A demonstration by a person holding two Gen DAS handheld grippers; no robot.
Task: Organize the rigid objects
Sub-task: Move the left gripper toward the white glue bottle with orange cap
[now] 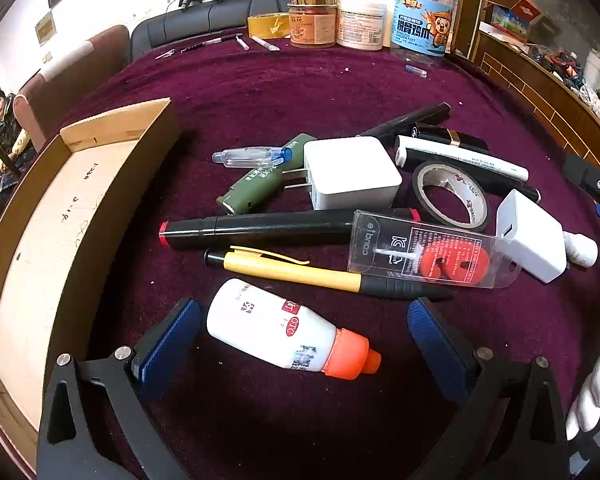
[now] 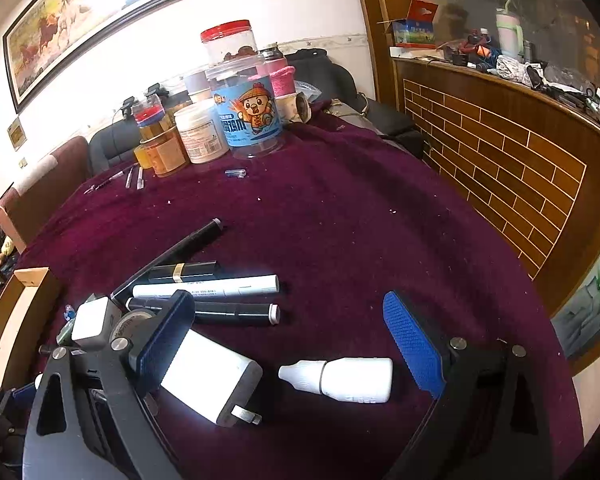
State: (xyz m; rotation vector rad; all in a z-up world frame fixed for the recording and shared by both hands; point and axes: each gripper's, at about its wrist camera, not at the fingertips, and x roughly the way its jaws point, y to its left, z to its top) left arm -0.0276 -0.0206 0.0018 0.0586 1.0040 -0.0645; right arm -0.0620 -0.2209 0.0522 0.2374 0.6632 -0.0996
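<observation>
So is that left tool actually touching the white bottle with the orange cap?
Apart. The left wrist view shows purple cloth between the bottle and each open finger of the left tool.

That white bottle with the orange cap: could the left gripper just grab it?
Probably yes. The white bottle with the orange cap lies on the purple cloth between the open left gripper's blue pads, nothing covering it; only a yellow pen lies just beyond.

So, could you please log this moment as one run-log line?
left gripper: open, around orange-capped bottle | right gripper: open, around white dropper | box: nothing visible inside | pile on cloth
</observation>
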